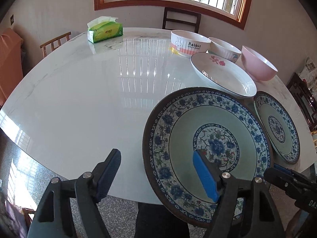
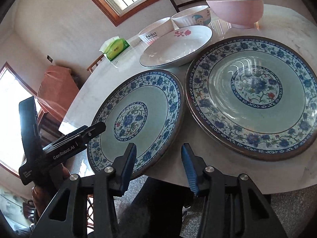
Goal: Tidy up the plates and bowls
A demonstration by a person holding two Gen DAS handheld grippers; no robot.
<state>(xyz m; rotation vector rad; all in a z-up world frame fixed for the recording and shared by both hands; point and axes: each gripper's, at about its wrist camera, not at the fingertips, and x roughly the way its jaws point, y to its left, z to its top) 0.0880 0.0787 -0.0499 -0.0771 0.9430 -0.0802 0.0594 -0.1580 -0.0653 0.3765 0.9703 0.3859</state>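
Two blue floral plates lie at the table's near edge: the near one [image 1: 206,146] [image 2: 138,117] and a second one [image 1: 277,127] [image 2: 255,95] to its right. Behind them are a white rose plate [image 1: 223,75] [image 2: 176,47], a Rabbit bowl [image 1: 188,42] [image 2: 154,31], a cartoon bowl [image 1: 225,49] [image 2: 192,17] and a pink bowl [image 1: 257,65] [image 2: 237,10]. My left gripper [image 1: 158,176] is open, its right finger over the near plate, its left finger beside the rim. My right gripper [image 2: 158,166] is open and empty at the table edge, between the two blue plates.
A green tissue pack [image 1: 105,30] [image 2: 116,48] sits at the far left of the white round table [image 1: 79,99]. Wooden chairs [image 1: 181,18] stand around it. The left gripper's body [image 2: 59,148] shows at the left of the right wrist view.
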